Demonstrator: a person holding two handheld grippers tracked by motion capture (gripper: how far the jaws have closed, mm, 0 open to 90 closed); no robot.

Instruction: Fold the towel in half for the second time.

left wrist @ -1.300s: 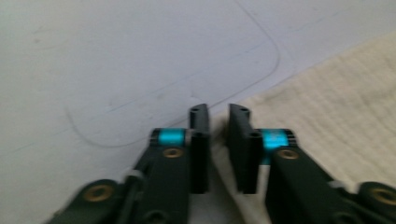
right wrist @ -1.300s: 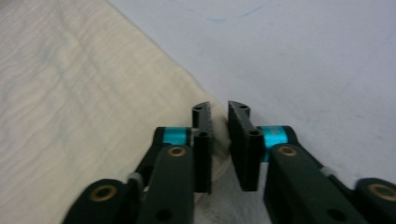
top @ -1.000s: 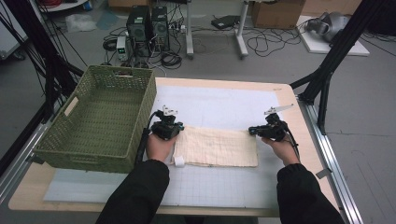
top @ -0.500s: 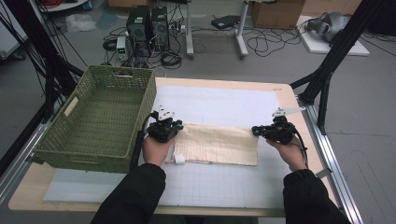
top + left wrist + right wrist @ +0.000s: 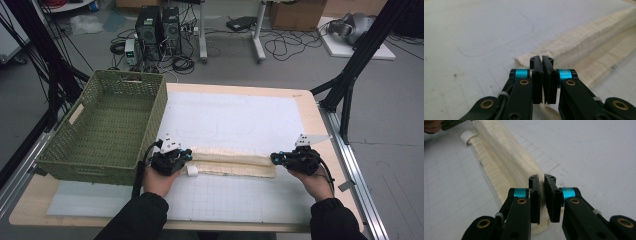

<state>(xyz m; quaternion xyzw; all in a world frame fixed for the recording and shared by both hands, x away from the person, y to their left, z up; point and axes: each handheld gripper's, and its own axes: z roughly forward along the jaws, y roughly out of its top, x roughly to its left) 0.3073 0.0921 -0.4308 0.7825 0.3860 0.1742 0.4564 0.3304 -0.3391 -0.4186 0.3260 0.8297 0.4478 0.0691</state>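
Observation:
A cream cloth [image 5: 232, 162] lies as a long narrow folded strip across the white mat, with a small white tag [image 5: 192, 171] at its left end. My left gripper [image 5: 189, 156] is at the strip's left end, shut on a corner of the cloth [image 5: 586, 42]; its jaws [image 5: 542, 60] meet with fabric pinched between them. My right gripper [image 5: 274, 159] is at the strip's right end. Its jaws [image 5: 542, 180] stand a thin gap apart with the end of the cloth [image 5: 501, 152] caught between them. The tag [image 5: 465, 136] shows far off in the right gripper view.
A green woven basket [image 5: 155, 120] stands on the table's left part, close beside my left hand. The white mat [image 5: 235, 115] stretches beyond the cloth, with gridded mat in front. Black frame legs [image 5: 350, 75] rise at the right corner.
Both grippers have drawn back toward the person's side with the cloth's far edge, folding it over. The wide rectangle of cloth is now a narrow strip.

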